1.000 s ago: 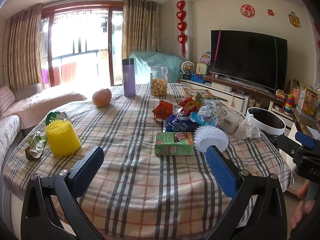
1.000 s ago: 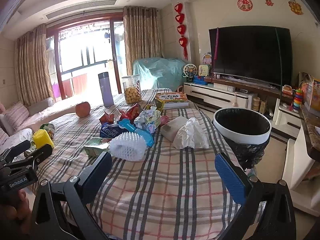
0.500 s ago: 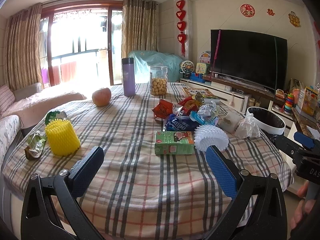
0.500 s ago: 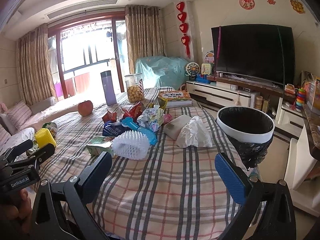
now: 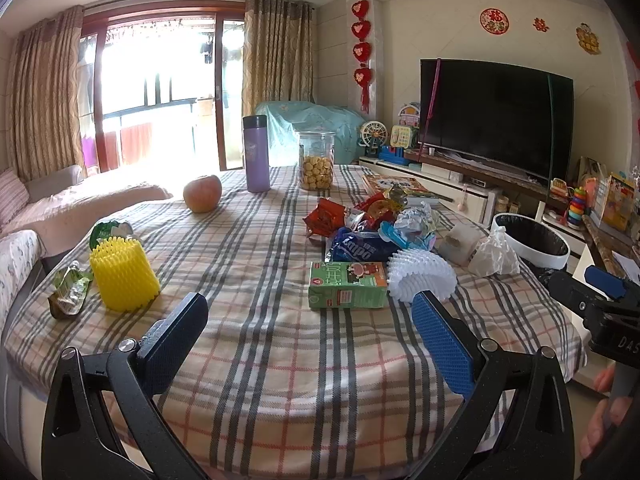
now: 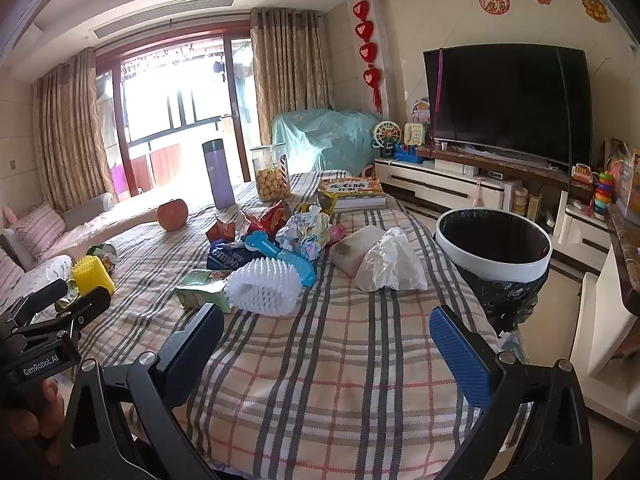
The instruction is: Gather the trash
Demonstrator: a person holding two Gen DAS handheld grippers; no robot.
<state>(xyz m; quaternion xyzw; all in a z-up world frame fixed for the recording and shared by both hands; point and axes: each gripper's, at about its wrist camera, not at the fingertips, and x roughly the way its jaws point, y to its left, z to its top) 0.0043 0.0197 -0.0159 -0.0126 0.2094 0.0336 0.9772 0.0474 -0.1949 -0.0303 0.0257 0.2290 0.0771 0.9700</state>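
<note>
Trash lies on the plaid tablecloth point(image 5: 260, 280): a green milk carton point(image 5: 347, 290), a white foam fruit net point(image 5: 422, 276) point(image 6: 264, 286), a blue snack bag point(image 5: 360, 249), red wrappers point(image 5: 324, 218), crumpled paper point(image 6: 304, 232), a white plastic bag point(image 6: 390, 266), a yellow foam net point(image 5: 122, 274) and green wrappers point(image 5: 68, 290). A white bin with a black liner point(image 6: 494, 244) stands off the table's right edge. My left gripper point(image 5: 308, 320) is open and empty above the near tablecloth. My right gripper point(image 6: 326, 334) is open and empty, short of the white net.
An apple point(image 5: 202, 193), a purple flask point(image 5: 256, 153), a cookie jar point(image 5: 316, 166) and a book point(image 6: 352, 191) stand at the table's far end. A sofa point(image 5: 24, 216) is at the left, a TV point(image 6: 508, 100) and cabinet at the right.
The right gripper has moved a little forward and lifted its view; the trash pile and bin look slightly nearer. The left gripper has barely moved. Both stay open.
</note>
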